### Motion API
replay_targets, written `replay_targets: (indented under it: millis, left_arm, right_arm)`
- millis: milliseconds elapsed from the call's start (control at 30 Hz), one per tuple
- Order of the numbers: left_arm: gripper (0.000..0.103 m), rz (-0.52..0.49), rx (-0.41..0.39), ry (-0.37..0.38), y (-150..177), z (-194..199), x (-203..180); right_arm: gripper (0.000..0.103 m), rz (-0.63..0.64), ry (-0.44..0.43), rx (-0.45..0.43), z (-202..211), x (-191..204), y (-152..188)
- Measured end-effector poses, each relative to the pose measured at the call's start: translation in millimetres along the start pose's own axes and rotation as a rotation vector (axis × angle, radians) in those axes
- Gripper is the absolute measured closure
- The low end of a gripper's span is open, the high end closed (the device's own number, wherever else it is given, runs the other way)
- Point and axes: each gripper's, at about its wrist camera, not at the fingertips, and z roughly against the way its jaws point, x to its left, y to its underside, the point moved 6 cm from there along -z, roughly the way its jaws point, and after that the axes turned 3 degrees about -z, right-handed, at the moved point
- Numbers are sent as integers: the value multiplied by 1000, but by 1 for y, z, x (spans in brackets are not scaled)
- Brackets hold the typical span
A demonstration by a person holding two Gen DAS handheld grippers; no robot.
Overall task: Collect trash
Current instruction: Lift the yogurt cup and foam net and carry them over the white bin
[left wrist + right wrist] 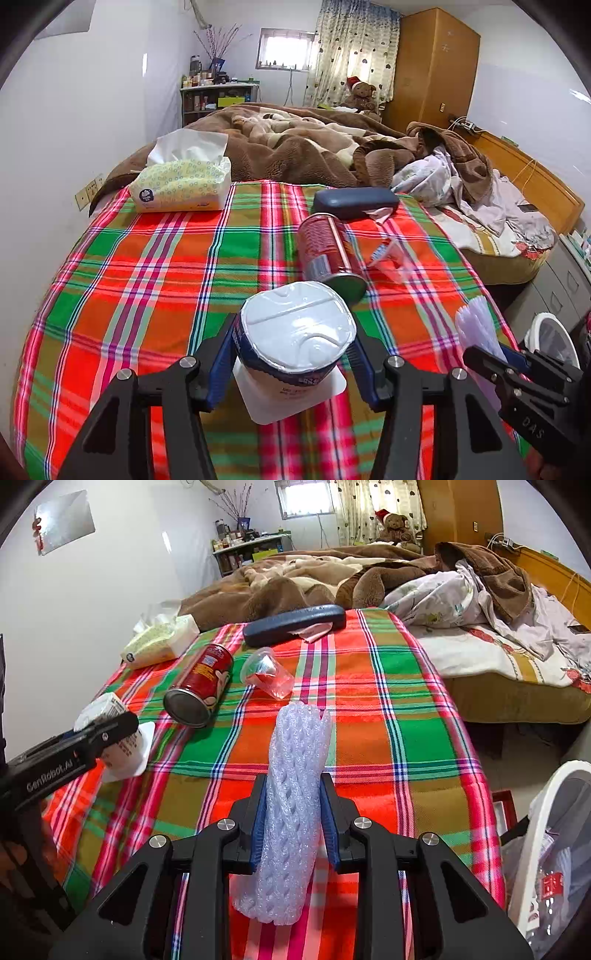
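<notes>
The left gripper point(295, 354) has its fingers point(218, 365) clenched on the sides of an upside-down white cup point(295, 332) standing on the plaid cloth point(147, 266), while the right gripper point(293, 812) has its fingers point(258, 819) clenched on a strip of white foam net point(295, 775) that sticks out ahead of them above the cloth. Beyond the cup a red can point(327, 254) lies on its side, with a clear plastic cup point(267, 677) just beside it, a dark case point(354, 201) further back and a tissue pack point(181, 184) to the left. A white bin point(554, 849) stands to the right off the cloth's edge.
</notes>
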Motion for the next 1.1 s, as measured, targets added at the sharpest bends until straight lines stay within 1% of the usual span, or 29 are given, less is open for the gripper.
replay_targets:
  millis: [100,233,500,767,1100]
  left_arm:
    - [47,-26,-17,-10,2,15,-8]
    - [47,-44,-25,-1,7,32,-19]
    - [47,-72,-40,36,19,62,-49]
    - [47,-110,-67,97,28,90,-93]
    - [47,-197,-84,178,35,110,-162]
  right_arm:
    - [76,-3,-1,-15,10,-1,0]
    - [76,-6,0,-42,24,-4,0]
    - [76,-22,11,-83,50,-18,4]
    - [76,-39,39,-123,77,-42,11]
    - [76,-86,91,-176,112,-83,22]
